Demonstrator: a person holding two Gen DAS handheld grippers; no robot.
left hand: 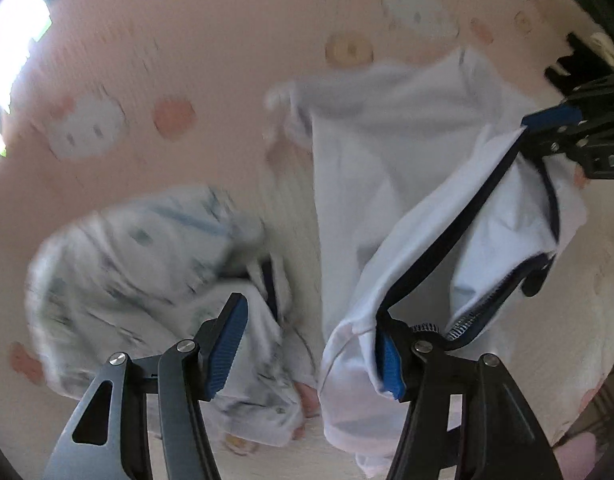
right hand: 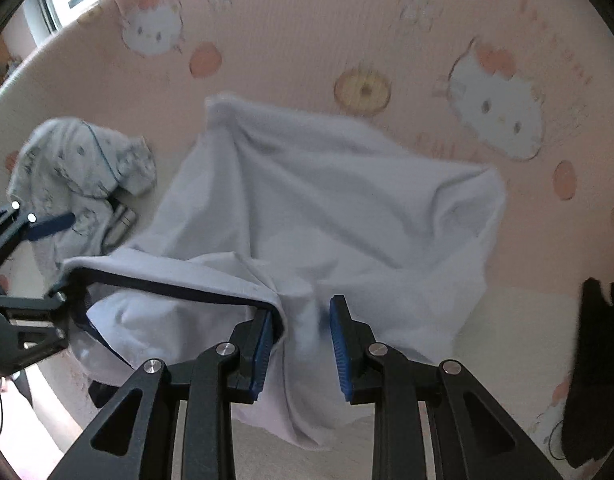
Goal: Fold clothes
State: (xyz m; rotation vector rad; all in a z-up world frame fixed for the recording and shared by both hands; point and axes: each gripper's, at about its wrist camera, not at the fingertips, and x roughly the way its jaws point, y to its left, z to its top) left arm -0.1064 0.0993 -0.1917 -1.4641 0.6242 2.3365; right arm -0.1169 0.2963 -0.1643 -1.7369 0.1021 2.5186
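White cotton, one pale garment point(right hand: 327, 208) with a dark-trimmed edge point(right hand: 167, 286), slung between two grippers and drooping onto the bedsheet point(right hand: 307, 20); left gripper point(left hand: 311, 354) nearest in its own view, two blue pads point(left hand: 227, 350) standing well apart, the trimmed hem draped over the right-hand finger only, nothing pinched between; right gripper point(right hand: 301, 346) likewise with two blue pads point(right hand: 263, 354) parted, a fold of the white cloth hanging in the gap and lying against the left-hand pad, whether really pressed cannot be told; beyond the fingers, the rest of the white garment spread in loose creases over the sheet, one far corner pointing up and away; to the left of it, well clear, one second garment, a crumpled printed piece point(right hand: 79, 168) in white with grey-blue marks, heaped on its own; at the right edge, one black item point(right hand: 591, 368), partly cut off; farthest, pink sheet with several cartoon cat faces point(right hand: 499, 116), ring-shaped biscuits and orange spots; left-wrist view blurred throughout
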